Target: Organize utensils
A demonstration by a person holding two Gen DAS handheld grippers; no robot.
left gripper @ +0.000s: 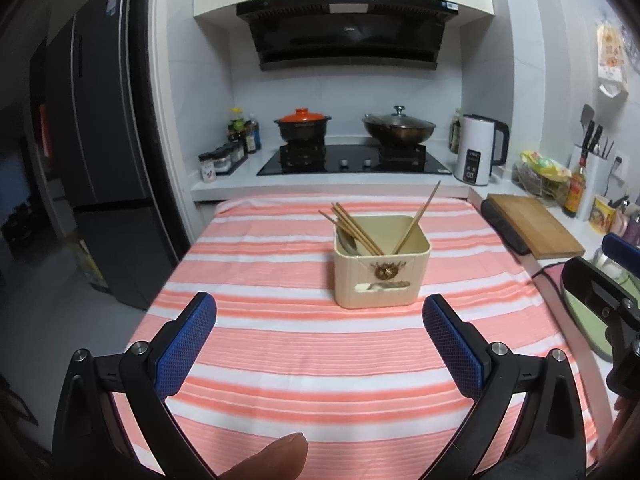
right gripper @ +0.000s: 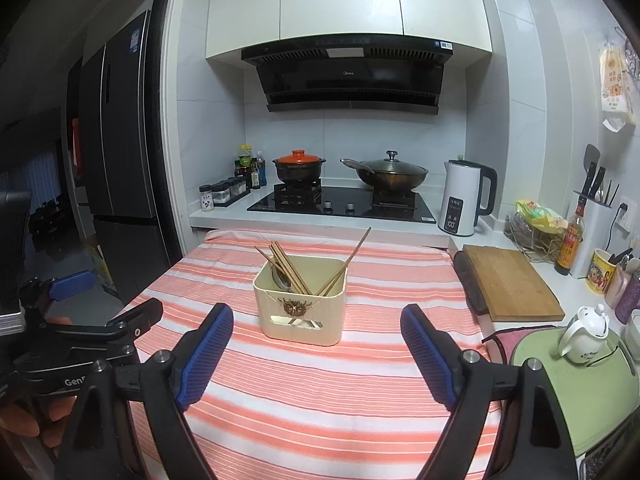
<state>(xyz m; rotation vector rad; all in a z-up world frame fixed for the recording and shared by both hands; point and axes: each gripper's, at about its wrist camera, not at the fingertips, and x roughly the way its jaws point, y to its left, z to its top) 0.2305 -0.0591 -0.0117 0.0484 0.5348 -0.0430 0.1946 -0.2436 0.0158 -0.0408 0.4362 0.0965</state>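
left tongs wide, empty | right tongs wide, empty | chopsticks and spoon in holder, mid striped surface | looks nearly done; if regrouping the stray pair, pinch high, lift straight, steady holder

The kettle display reads "100"; the left gripper body reads "Gen"

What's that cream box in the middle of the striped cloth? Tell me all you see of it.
The box is a cream, plastic-looking holder with rounded corners and an open top, standing upright on the striped cloth. Its front bears a brown emblem above a slot. Inside, wooden chopsticks lean left, a few lean right, and a metal spoon rests at the left wall. Neither pair of tongs touches it.
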